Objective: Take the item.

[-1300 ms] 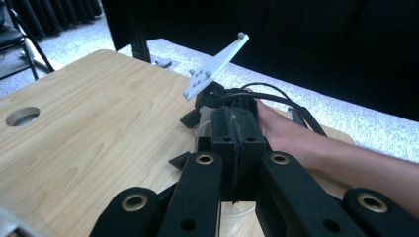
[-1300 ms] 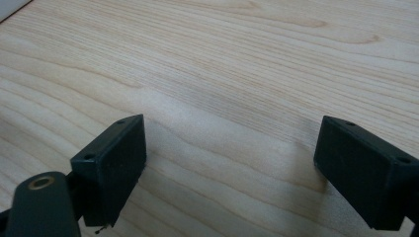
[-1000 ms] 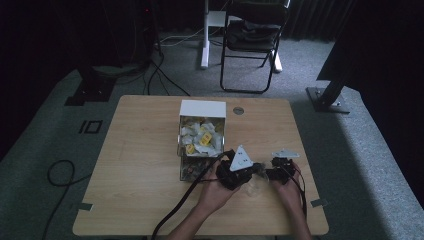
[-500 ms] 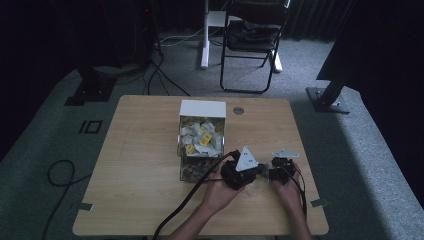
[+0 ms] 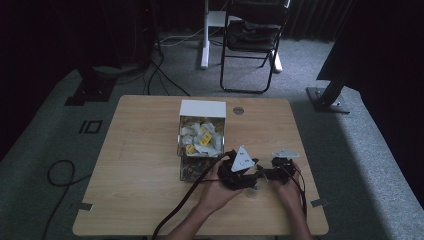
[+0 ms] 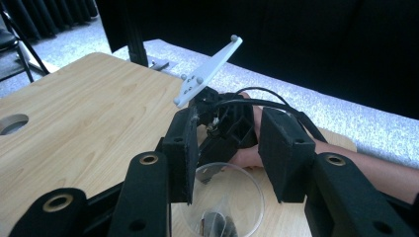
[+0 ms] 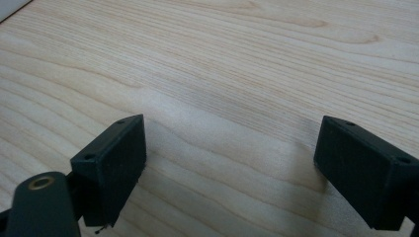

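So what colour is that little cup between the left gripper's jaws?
The cup is clear, see-through plastic with something dark inside; the left gripper view shows it best.

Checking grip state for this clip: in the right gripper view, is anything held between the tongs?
No, the right tongs stand wide apart with bare wooden table between them.

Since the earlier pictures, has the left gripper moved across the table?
No. In the high view the left gripper sits the same way beside the white box; its jaws have just been opening.
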### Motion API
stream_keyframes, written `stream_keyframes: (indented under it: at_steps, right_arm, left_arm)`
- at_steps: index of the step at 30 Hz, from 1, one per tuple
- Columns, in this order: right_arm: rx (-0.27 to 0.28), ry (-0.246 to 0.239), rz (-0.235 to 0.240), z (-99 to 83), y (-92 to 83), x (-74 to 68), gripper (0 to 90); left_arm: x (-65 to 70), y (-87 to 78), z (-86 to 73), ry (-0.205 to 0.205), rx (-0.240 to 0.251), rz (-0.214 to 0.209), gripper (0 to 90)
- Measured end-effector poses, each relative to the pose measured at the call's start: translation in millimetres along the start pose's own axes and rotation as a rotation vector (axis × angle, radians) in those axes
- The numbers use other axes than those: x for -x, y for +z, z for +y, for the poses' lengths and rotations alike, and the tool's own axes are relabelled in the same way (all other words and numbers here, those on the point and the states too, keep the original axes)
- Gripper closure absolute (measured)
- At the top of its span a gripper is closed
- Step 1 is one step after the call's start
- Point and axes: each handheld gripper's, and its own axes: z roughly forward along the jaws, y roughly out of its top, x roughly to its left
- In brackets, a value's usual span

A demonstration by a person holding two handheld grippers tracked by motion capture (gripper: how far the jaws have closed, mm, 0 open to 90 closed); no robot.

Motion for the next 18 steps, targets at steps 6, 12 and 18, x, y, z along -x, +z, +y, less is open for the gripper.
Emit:
stream_keyframes:
  at_steps: [6,12,18]
  right_arm:
    - [0.000,-0.001,0.000,0.0,0.0,0.0,12.3]
    - [0.001,0.001,0.000,0.0,0.1,0.0,12.3]
    - [0.002,0.001,0.000,0.0,0.1,-0.1,12.3]
  left_arm:
    - [-0.9,-8.4,-3.1,-0.012,0.012,0.009,60.1]
    - [-3.8,-18.9,-8.9,-0.020,0.018,0.031,60.1]
    - [-7.0,-33.3,-14.4,-0.028,0.030,0.057,60.1]
